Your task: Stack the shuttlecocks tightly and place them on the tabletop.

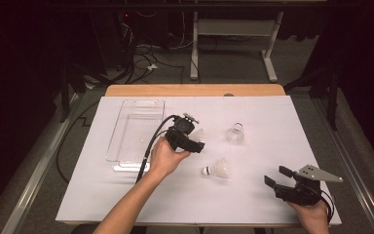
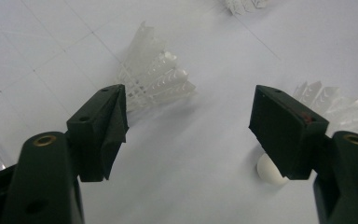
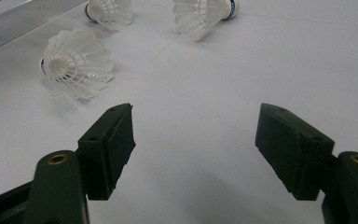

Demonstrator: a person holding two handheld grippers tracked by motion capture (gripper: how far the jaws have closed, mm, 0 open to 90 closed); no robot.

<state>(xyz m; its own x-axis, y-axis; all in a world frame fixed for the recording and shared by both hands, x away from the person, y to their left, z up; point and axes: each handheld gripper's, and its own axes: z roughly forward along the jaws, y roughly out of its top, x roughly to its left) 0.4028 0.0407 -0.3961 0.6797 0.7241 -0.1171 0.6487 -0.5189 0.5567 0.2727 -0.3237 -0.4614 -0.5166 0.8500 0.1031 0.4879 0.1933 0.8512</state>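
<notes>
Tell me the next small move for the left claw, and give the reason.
Probably ease the left claw forward and down until its jaws straddle the shuttlecock just ahead of it, then close. The jaws stand wide open with nothing between them, and that shuttlecock lies on the white table just beyond the left jaw's tip. The clear tray lies to the left. The right claw sits apart, open.

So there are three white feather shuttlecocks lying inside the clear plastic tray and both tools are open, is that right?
Not quite. The three white feather shuttlecocks lie on the white table sheet, to the right of the clear plastic tray, not inside it; the high view shows this. Both the left tool and the right tool are open.
</notes>
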